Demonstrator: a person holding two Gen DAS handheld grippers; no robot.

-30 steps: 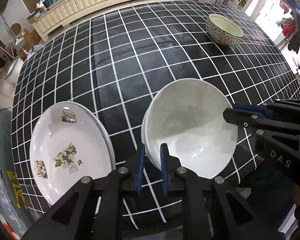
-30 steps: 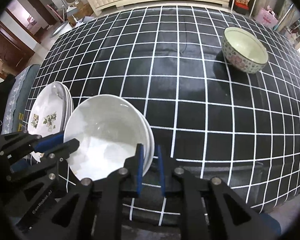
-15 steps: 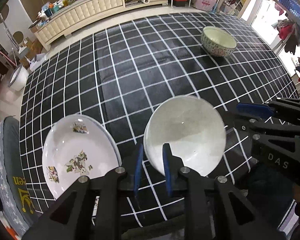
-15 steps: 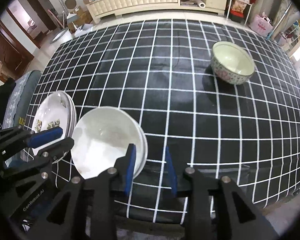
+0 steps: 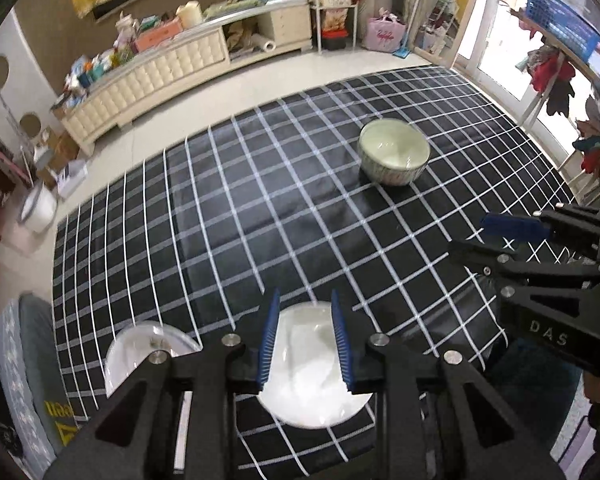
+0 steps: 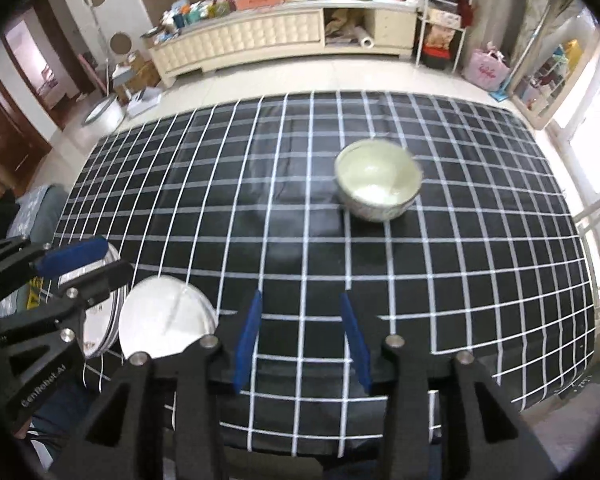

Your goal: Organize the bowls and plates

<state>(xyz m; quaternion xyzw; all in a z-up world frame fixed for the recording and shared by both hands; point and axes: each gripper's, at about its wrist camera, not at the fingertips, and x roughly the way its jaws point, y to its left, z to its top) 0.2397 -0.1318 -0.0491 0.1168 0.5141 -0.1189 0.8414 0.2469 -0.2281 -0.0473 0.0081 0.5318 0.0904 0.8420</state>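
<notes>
In my left view, my left fingers (image 5: 303, 334) stand at the bottom centre, the blue pads apart with a narrow gap and gripping nothing. The white bowl (image 5: 312, 384) lies on the worktop below them, seen through the gap and clear of both pads. At the lower left of that frame, half hidden behind my own black frame, sits the stack of plates (image 5: 140, 344), just beside the white bowl. My right fingers (image 5: 496, 236) reach in from the right edge of the frame, above the cloth.

In my right view, my right fingers (image 6: 303, 336) fill the bottom centre, the jaws opening and already fairly wide, with only the black-and-white checked cloth (image 6: 300, 248) between them. The white bowl (image 6: 164, 324) shows at the lower left, off to the side of my pads and untouched. Further left the stack of plates (image 6: 100, 320) is partly covered by my left fingers (image 6: 100, 260), which come in from the left edge.

Farther out, right of centre in both views, the patterned bowl (image 6: 378, 184) stands alone and upright on the worktop, well apart from the white bowl and plates. Beyond the far edge of the worktop lies pale floor, then a long cream cabinet (image 6: 260, 36) cluttered on top, across the upper part of the frame.
</notes>
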